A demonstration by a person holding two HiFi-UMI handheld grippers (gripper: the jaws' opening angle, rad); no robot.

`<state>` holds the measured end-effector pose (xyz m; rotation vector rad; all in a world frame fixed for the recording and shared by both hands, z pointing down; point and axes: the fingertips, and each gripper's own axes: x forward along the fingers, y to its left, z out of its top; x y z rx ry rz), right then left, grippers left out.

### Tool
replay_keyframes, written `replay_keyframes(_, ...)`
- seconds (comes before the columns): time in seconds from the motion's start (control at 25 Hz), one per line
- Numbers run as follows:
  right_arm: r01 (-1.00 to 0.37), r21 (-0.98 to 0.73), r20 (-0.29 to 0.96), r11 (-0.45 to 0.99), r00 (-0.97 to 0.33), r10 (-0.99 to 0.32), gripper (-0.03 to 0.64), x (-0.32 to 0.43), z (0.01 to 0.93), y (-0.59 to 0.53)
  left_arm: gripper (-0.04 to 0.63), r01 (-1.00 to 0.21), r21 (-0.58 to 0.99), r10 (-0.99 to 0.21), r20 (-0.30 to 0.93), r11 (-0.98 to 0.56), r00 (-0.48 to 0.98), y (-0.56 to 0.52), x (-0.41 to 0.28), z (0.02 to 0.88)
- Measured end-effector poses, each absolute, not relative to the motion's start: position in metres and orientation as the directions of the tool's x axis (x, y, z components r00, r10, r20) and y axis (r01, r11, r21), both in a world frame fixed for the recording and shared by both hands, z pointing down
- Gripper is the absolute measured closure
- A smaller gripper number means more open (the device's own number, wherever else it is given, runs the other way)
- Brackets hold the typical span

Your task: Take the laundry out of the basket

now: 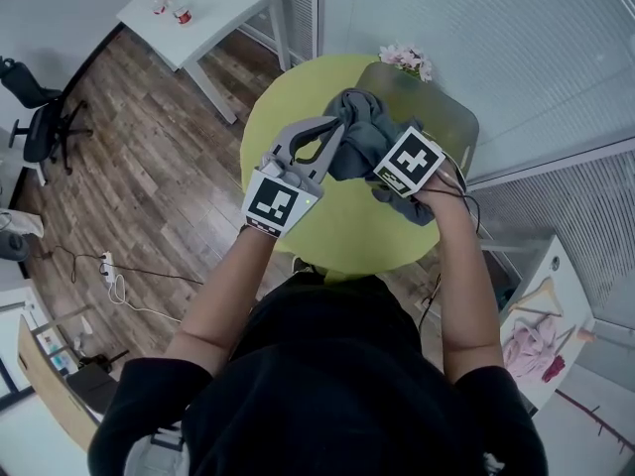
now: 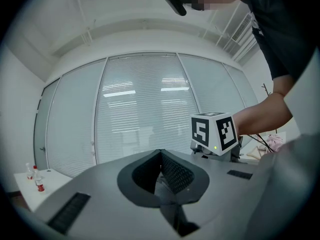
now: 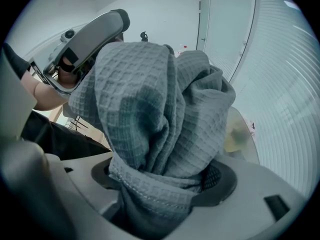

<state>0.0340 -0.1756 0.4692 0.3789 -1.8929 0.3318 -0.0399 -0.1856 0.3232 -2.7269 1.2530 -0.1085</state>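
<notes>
Right tongs [image 3: 161, 180]: closed on bunched grey towel [image 3: 150, 99]; pads mostly covered.
Left tongs [image 2: 161, 158]: pressed together, nothing between.
Bench [image 1: 342, 234]: partly hidden.

- We see the head view lit softly and evenly; the green counter [image 1: 337, 228] is bright and carries only faint shadow.
- In the left gripper view the blinds [image 2: 145, 124] glow pale, and we catch bright streaks of lamp glare on them.
- Both gripper views bulge at the edges and darken to black in the corners.
- In the right gripper view the grey cloth [image 3: 150, 109] is sharp in its weave and shaded in its lower folds; everything behind it is soft.
</notes>
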Motion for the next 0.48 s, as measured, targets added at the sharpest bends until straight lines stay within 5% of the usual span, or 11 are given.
replay_keyframes(0.48,-0.428,-0.120,0.937,0.896,-0.346,-0.040,0.233,-0.001,0.529,-0.112,0.584,-0.749,-0.101,-0.756,0.069,-0.654,0.651,-0.141,-0.075,0.373)
